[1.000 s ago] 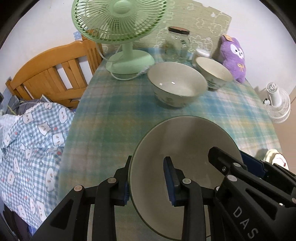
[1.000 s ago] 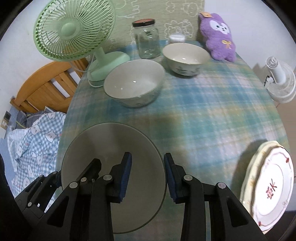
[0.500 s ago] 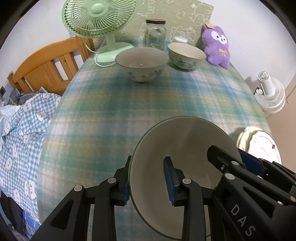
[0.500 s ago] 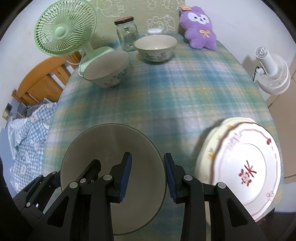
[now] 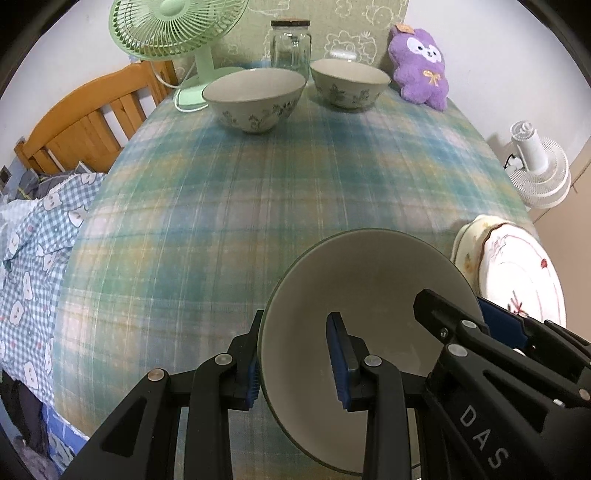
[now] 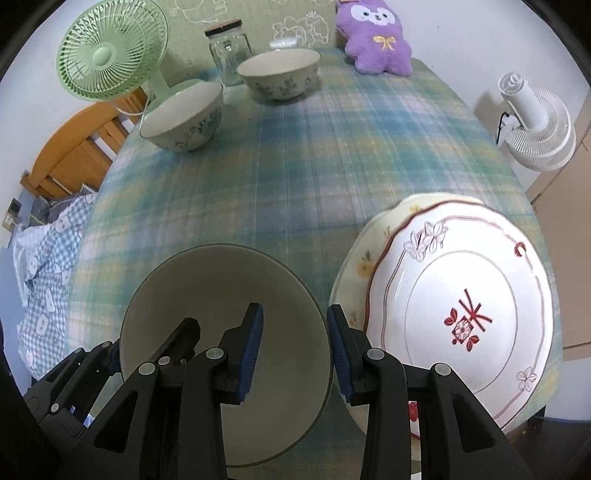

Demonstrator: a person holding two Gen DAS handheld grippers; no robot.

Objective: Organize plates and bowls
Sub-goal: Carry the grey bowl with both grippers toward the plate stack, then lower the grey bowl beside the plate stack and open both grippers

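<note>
A large grey-green bowl [image 5: 369, 295] [image 6: 221, 295] is held above the near part of the plaid table. My left gripper [image 5: 295, 365] is shut on its left rim. My right gripper [image 6: 293, 350] is shut on its right rim and also shows in the left wrist view [image 5: 480, 332]. Two stacked plates [image 6: 461, 295] [image 5: 517, 273], the upper one white with red flowers, lie at the near right edge, just right of the bowl. Two patterned bowls stand at the far end, a larger left one [image 5: 255, 99] [image 6: 183, 122] and a smaller right one [image 5: 349, 86] [image 6: 280, 75].
A green desk fan [image 5: 177, 33] [image 6: 107, 62], a glass jar [image 5: 290, 44] [image 6: 229, 48] and a purple plush toy [image 5: 421, 62] [image 6: 376, 37] line the table's far edge. A wooden chair [image 5: 85, 125] stands at left, a white fan [image 6: 535, 122] at right.
Both grippers, with the bowl held between them, have pulled back toward the near edge and to the right. The plates have come closer and larger in view; the far bowls have receded.
</note>
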